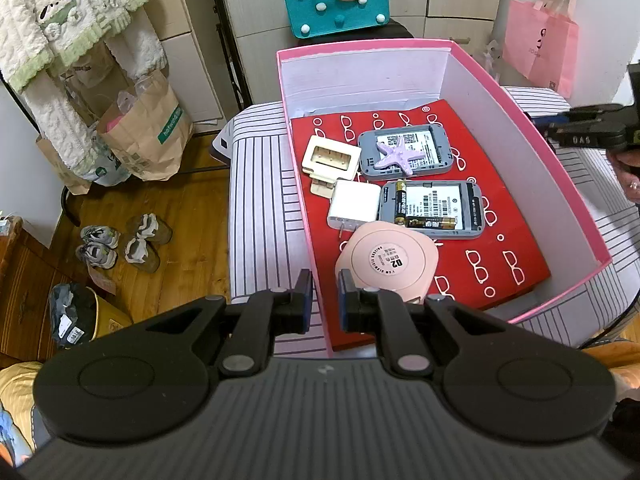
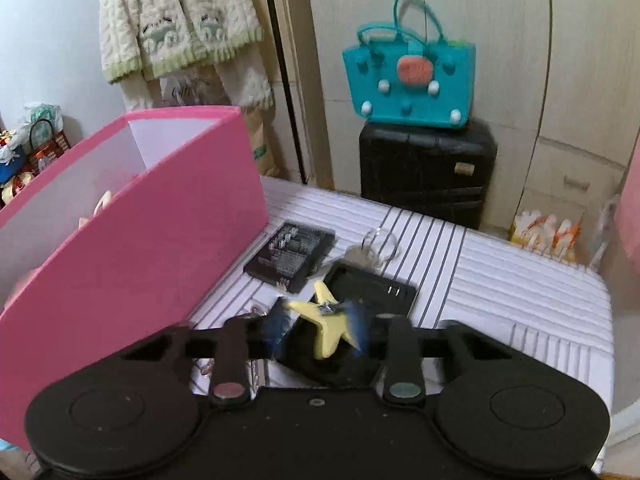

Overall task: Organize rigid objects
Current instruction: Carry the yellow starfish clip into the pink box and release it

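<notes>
A pink box (image 1: 560,168) with a red lining holds two grey devices (image 1: 404,152), a purple starfish (image 1: 394,156), a white charger (image 1: 354,204), a cream holder (image 1: 330,158), batteries (image 1: 420,216) and a round pink case (image 1: 386,262). My left gripper (image 1: 325,300) hovers at the box's near left wall, jaws slightly apart and empty. My right gripper (image 2: 318,326) is right of the box (image 2: 140,256), jaws around a yellow starfish (image 2: 328,320), motion-blurred. Under and beyond it lie a black tray (image 2: 372,286) and a black battery pack (image 2: 290,254).
A striped white mattress (image 2: 520,288) carries everything. A clear ring with keys (image 2: 378,246) lies past the tray. A black suitcase (image 2: 426,172) with a teal bag (image 2: 410,80) stands behind. Shoes (image 1: 120,242) and paper bags (image 1: 144,132) sit on the floor left.
</notes>
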Tool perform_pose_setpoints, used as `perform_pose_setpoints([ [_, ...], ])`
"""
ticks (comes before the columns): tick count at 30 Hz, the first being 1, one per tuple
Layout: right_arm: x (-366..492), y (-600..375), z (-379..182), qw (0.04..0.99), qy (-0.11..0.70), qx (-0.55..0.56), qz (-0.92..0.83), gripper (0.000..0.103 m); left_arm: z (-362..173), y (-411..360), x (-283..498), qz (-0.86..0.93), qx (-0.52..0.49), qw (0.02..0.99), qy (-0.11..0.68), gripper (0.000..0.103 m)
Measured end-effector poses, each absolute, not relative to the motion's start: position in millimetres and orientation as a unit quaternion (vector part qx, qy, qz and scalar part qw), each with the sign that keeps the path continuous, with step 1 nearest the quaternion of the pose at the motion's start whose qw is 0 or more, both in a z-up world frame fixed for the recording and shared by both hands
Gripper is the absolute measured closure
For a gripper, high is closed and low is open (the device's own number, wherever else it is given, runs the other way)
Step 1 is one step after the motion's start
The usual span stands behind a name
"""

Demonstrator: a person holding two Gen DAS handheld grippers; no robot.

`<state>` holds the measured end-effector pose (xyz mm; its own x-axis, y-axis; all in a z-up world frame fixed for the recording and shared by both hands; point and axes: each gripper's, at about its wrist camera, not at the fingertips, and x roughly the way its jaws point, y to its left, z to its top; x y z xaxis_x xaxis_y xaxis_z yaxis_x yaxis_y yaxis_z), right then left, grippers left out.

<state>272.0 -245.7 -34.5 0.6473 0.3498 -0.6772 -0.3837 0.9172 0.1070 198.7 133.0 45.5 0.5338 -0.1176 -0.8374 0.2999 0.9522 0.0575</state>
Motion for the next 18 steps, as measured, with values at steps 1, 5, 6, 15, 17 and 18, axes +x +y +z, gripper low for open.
perform_pose_setpoints([
  [1,270,-245,-31,0.908,0.366,-0.028,0.201,0.077,46,133,199,-0.119,0.099,0.871,0.467,0.092],
  [5,262,-248,-21,0.910,0.361,-0.016,0.201,0.079,45,135,198,-0.117,0.091,0.872,0.466,0.092],
  [6,259,-248,-19,0.912,0.358,-0.017,0.200,0.079,45,135,198,-0.117,0.089,0.872,0.466,0.092],
  [15,219,-234,34,0.913,0.315,0.003,0.259,0.079,45,134,199,-0.123,0.103,0.866,0.474,0.092],
  [17,212,-227,46,0.905,0.311,0.012,0.291,0.079,44,133,200,-0.123,0.109,0.861,0.482,0.092],
  [18,209,-223,51,0.898,0.311,0.018,0.311,0.079,44,132,201,-0.124,0.112,0.859,0.484,0.092],
])
